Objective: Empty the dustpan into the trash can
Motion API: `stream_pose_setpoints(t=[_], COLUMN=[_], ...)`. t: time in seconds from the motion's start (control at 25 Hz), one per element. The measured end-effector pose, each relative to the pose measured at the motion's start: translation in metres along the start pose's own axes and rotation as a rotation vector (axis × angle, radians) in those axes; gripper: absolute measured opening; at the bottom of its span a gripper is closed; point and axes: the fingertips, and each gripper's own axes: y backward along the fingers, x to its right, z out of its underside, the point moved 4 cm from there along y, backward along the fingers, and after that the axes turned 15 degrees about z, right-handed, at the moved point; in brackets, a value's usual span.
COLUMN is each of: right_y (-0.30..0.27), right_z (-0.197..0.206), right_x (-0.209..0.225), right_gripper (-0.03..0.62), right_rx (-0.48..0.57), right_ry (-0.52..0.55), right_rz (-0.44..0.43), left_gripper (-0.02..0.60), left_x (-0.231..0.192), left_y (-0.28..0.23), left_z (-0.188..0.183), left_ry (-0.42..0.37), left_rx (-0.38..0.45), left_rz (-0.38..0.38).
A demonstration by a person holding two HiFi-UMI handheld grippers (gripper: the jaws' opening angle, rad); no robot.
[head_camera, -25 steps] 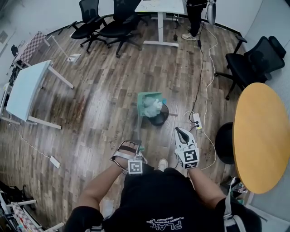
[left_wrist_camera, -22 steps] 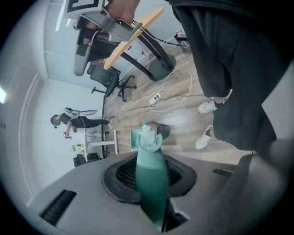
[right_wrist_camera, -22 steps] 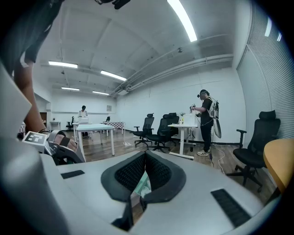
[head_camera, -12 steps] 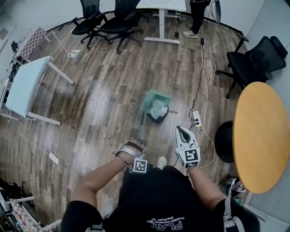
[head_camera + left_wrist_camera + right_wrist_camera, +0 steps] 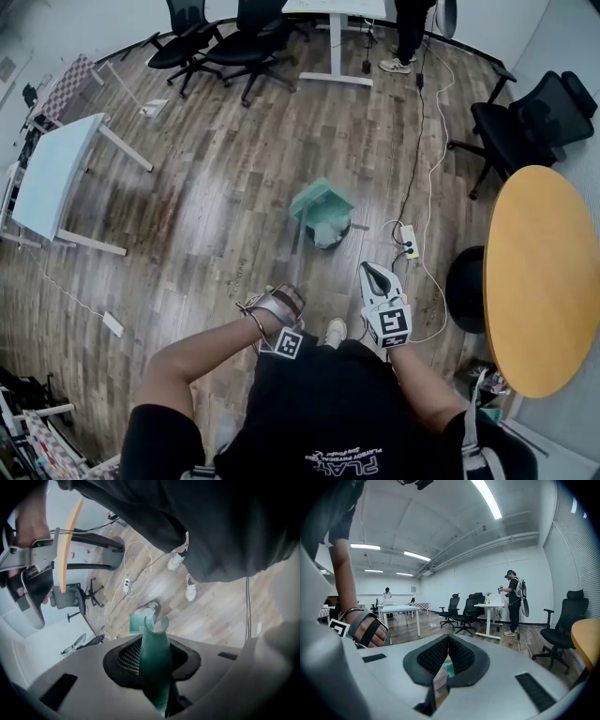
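Over the wood floor (image 5: 216, 187), left gripper (image 5: 279, 302) tilts down gripping dustpan handle (image 5: 154, 660).

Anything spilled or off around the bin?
No spill visible. The dustpan is tipped over the trash can, fitting a dump. One oddity: a power strip lies on the floor close beside the can, a possible trip hazard.

Operator kit: black short-sleeved tee (image 5: 319, 412), white shoes (image 5: 177, 560).
White print on the tee. Left gripper (image 5: 283, 296) and right gripper (image 5: 376, 273): pale grey shells, black mesh pads (image 5: 431, 656), black-and-white marker cube (image 5: 395, 325) each; grey strap (image 5: 360, 623) across the left hand (image 5: 272, 307).
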Motion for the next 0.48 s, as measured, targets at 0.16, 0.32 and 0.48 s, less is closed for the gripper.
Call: stream_pose_setpoints(t=[0.16, 0.32, 0.48], right_y=[0.0, -0.001, -0.004], right_z=[0.002, 0.004, 0.007], right_x=[-0.006, -0.009, -0.012], right_gripper=[0.023, 0.023, 0.023], right_rx=[-0.008, -0.017, -0.022], right_ry=[0.013, 0.023, 0.023], right_rz=[-0.02, -0.036, -0.052], left_gripper=[0.107, 0.115, 0.13], left_x=[0.008, 0.013, 0.015], left_y=[-0.003, -0.006, -0.006], left_z=[-0.003, -0.002, 0.001], left_ry=[-0.048, -0.091, -0.198], left_rx=[-0.018, -0.049, -0.09], left_rz=[0.006, 0.017, 0.059])
